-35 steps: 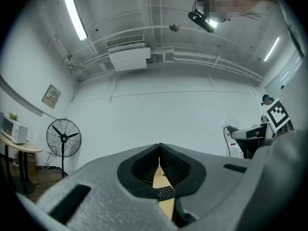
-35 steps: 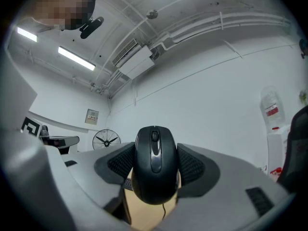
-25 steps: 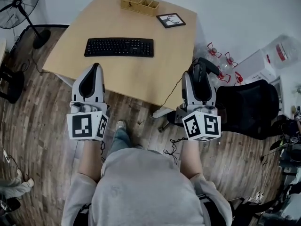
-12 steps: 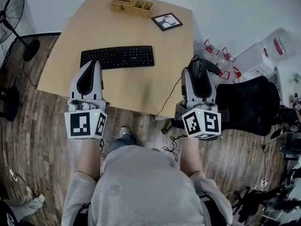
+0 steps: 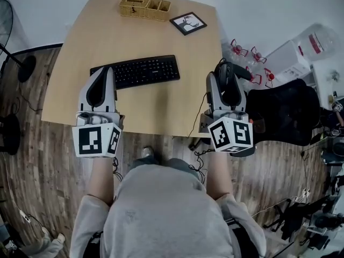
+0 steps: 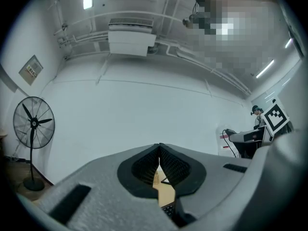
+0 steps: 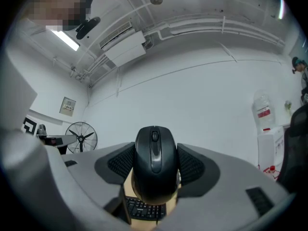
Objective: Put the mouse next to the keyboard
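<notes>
A black keyboard (image 5: 135, 71) lies across the middle of the wooden table (image 5: 161, 106). My right gripper (image 5: 224, 73) hovers over the table's right edge and is shut on a black mouse (image 7: 154, 167), whose cable (image 5: 198, 112) hangs down past the edge. In the head view the mouse (image 5: 232, 74) shows at the gripper's tip, to the right of the keyboard. My left gripper (image 5: 103, 75) is shut with nothing between its pads and sits over the keyboard's left end. A strip of the keyboard (image 7: 142, 210) shows below the mouse in the right gripper view.
A wicker organiser (image 5: 144, 6) and a small framed picture (image 5: 188, 23) stand at the table's far side. A black chair (image 5: 285, 114) and white boxes (image 5: 293, 58) crowd the floor to the right. A standing fan (image 6: 32, 146) is at the left.
The table has slid lower and nearer in the head view. Both grippers now reach over it, the left above the keyboard's left end. The mouse stays held in the right gripper.
</notes>
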Demonstrator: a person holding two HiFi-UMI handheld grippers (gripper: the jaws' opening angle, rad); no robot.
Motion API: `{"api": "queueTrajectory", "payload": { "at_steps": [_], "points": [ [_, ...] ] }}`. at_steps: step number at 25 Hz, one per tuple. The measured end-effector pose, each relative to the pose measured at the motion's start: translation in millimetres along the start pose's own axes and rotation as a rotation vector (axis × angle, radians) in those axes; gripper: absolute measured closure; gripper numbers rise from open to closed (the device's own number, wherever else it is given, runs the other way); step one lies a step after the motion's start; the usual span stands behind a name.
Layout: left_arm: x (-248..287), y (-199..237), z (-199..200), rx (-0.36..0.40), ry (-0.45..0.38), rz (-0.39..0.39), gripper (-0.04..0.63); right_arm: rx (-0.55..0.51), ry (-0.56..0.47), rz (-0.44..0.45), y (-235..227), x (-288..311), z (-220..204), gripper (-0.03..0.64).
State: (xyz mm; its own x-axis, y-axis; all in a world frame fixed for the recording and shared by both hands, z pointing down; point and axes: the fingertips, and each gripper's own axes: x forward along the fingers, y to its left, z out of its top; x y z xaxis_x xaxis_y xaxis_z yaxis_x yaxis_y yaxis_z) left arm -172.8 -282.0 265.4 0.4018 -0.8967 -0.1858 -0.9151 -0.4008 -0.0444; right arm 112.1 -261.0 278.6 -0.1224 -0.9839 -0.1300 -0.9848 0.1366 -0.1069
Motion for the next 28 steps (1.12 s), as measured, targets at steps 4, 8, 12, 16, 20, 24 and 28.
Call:
{"api": "queueTrajectory", "payload": {
  "at_steps": [4,8,12,16,20,24,28],
  "points": [
    [11.5,12.0,-9.7,-0.016,0.006,-0.019,0.584,0.005,0.018,-0.026,1.6,13.8,-10.6,0.354],
    [21.8,14.2,-16.2,-0.031,0.016,-0.037,0.584,0.019,0.047,-0.045,-3.9,23.8,-19.4,0.354],
    [29.8,13.8,-21.8,-0.037,0.025,-0.042,0.584,0.021,0.081,-0.050,-10.7,34.2,-30.0,0.354],
    [38.9,12.0,-28.6,-0.040,0.033,-0.032,0.584,0.037,0.120,-0.050,-22.3,47.3,-45.4,0.354],
    [49.3,10.2,-33.8,-0.040,0.046,-0.016,0.584,0.047,0.167,-0.044,-34.6,64.2,-64.1,0.354],
    [60.4,7.6,-42.0,-0.040,0.062,0.010,0.584,0.060,0.220,-0.029,-48.7,83.0,-85.8,0.354],
    [72.6,3.4,-51.7,-0.039,0.084,0.037,0.584,0.081,0.278,-0.013,-62.8,101.9,-108.8,0.354]
  ]
}}
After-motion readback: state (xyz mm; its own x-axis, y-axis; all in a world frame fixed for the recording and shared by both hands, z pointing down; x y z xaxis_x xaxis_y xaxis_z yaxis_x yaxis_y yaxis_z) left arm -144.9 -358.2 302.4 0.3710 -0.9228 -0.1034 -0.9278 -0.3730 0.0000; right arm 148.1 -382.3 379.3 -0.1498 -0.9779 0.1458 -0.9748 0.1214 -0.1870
